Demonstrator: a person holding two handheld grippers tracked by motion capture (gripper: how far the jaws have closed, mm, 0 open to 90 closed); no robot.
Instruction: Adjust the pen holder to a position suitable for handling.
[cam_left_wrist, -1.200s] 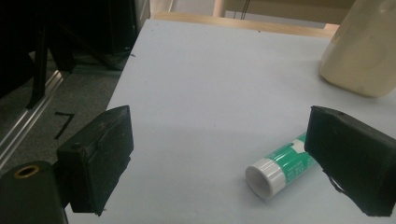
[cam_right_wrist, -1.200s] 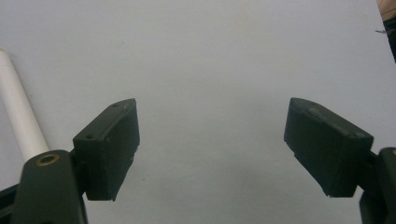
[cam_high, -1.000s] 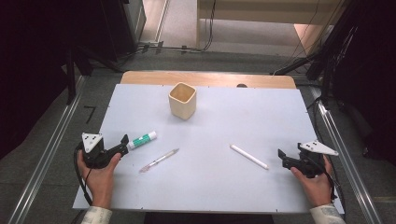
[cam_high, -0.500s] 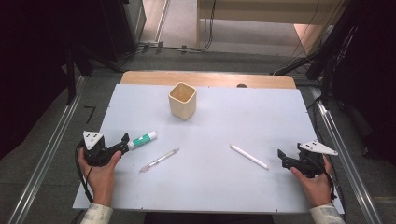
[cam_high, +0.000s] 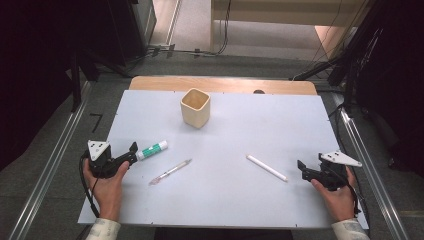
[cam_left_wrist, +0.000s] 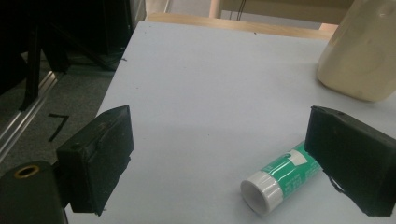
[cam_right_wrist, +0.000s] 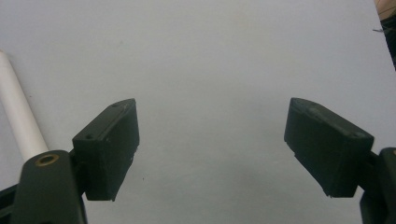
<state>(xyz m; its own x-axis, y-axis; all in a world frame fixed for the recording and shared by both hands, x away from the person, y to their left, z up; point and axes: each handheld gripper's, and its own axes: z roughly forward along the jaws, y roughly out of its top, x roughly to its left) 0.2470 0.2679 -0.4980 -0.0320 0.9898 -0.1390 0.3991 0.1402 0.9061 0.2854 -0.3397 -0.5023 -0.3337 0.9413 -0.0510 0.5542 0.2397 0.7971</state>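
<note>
In the high view the left tongs (cam_high: 131, 151) rest near the left edge of the surface (cam_high: 240, 200), and their tips are just beside the marker (cam_high: 152, 149), a green and white tube that lies flat and points toward the cup (cam_high: 195, 107). The left gripper view shows more: the jaws stand wide apart and grasp nothing, and the white cap of the marker (cam_left_wrist: 280, 179) lies between them, close to the right jaw, which covers its far end. If the jaw touches the marker, I cannot tell. The cup (cam_left_wrist: 362, 51) is cut off at the top right corner there.

The right tongs (cam_high: 306, 168) are near the right edge, released too, with bare surface between the jaws in the right gripper view. The white stick (cam_high: 267, 167) lies just to their left in the high view; in the right gripper view the stick (cam_right_wrist: 18, 116) is cut off at the left border.

A thin pen (cam_high: 170, 172) lies between marker and stick; its details are hard to see.
</note>
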